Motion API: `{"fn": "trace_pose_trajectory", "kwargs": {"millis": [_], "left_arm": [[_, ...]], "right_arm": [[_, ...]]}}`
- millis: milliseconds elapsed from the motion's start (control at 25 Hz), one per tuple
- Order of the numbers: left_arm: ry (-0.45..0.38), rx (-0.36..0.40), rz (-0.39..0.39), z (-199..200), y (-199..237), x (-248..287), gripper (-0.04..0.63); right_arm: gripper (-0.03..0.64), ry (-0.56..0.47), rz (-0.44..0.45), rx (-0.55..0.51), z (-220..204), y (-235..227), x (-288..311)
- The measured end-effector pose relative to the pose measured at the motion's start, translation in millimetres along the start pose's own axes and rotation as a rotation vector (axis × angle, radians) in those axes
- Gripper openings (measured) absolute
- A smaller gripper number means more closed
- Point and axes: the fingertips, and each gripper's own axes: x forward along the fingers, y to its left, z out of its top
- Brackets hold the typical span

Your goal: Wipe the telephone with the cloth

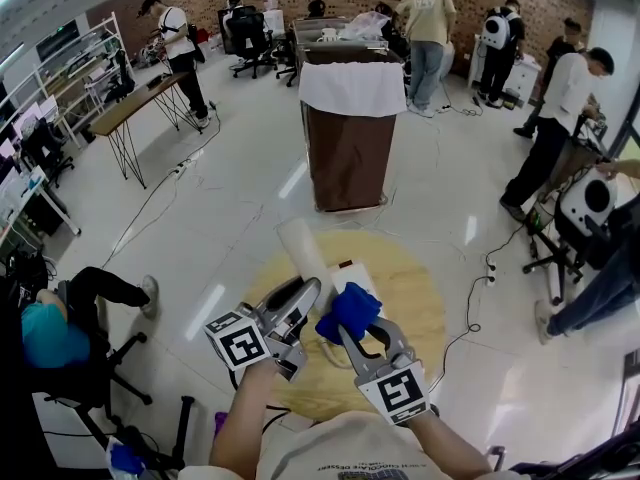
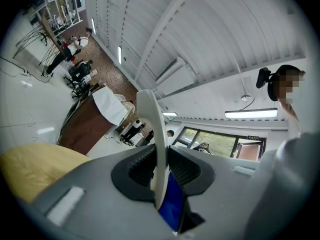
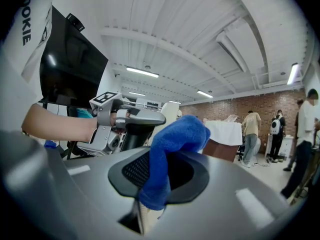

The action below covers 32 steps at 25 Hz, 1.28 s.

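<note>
Head view is showing the left tongs (image 1: 305, 295) pinching the white telephone handset (image 1: 302, 248), its long axis pointing up and away above the round bench (image 1: 420, 298). The right tongs (image 1: 362, 330) are clamping the blue cloth (image 1: 350, 310), seemingly touching the handset.

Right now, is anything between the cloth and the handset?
Nothing visible. The cloth, clamped in the right claw, sits just beside the handset that the left claw holds, with no object between them.
</note>
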Motion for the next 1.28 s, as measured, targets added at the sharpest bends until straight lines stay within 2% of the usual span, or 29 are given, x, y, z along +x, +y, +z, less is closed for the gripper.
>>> {"fn": "trace_pose_trajectory", "kwargs": {"millis": [400, 760, 1280], "left_arm": [[0.015, 0.029, -0.022, 4, -6, -2, 0.077], [0.087, 0.05, -0.075, -18, -21, 2, 0.077], [0.127, 0.054, -0.097, -31, -25, 2, 0.077]], "right_arm": [[0.071, 0.054, -0.083, 0.022, -21, -34, -13], [0.071, 0.045, -0.081, 0.016, -7, -36, -8], [0.071, -0.03, -0.061, 0.007, 25, -43, 4]]}}
